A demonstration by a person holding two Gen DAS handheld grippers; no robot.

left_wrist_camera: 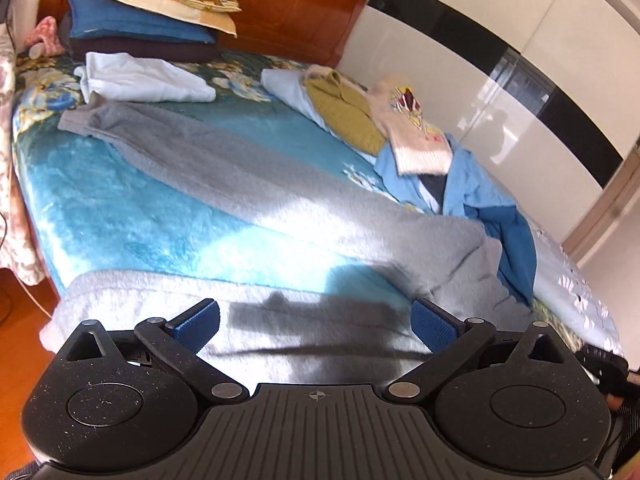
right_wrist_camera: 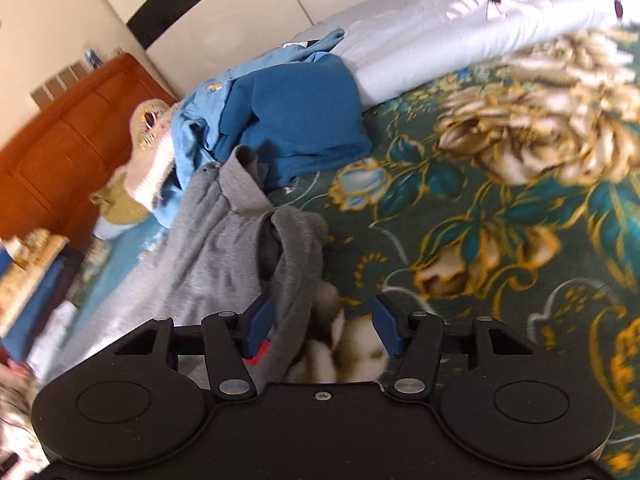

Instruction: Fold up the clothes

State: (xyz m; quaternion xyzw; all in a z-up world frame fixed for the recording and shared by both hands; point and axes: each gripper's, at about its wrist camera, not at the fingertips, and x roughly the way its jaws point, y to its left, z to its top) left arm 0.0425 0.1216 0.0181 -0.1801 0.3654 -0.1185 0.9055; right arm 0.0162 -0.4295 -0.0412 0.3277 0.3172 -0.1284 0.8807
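A bed point(left_wrist_camera: 100, 216) covered by a plush teal floral blanket carries everything, with a wooden headboard point(left_wrist_camera: 288, 4) at its far end and glossy wardrobe panels beyond its far side.

Left wrist view: the left gripper point(left_wrist_camera: 316, 326) hovers at the bed's near edge, its blue pads spread wide with nothing between them — released. Beneath it lies one end of the grey garment point(left_wrist_camera: 256, 184), which stretches flat and diagonal toward the headboard end, where a folded white item point(left_wrist_camera: 148, 78) and stacked pillows point(left_wrist_camera: 140, 20) rest. Along the far side sits an unfolded heap: a mustard knit point(left_wrist_camera: 344, 114), a cream sweater point(left_wrist_camera: 416, 132) and blue clothes point(left_wrist_camera: 480, 196).

Right wrist view: the right gripper point(right_wrist_camera: 324, 328) stands half open at the garment's bunched grey end point(right_wrist_camera: 288, 248). A fold of that cloth drapes between the pads and lies against the left pad, yet the right pad is clear of it, so it is not clamped. The blue clothes point(right_wrist_camera: 296, 120) lie just beyond, touching the grey fabric, and a pale quilt point(right_wrist_camera: 460, 32) runs along the bed's far side.

Judgement: the step appears to be laying out or re-gripping the grey garment before a fold. To do it well, pinch both ends at their corners through every layer, draw the cloth taut and flat, and keep the bunched end off the neighbouring blue heap.
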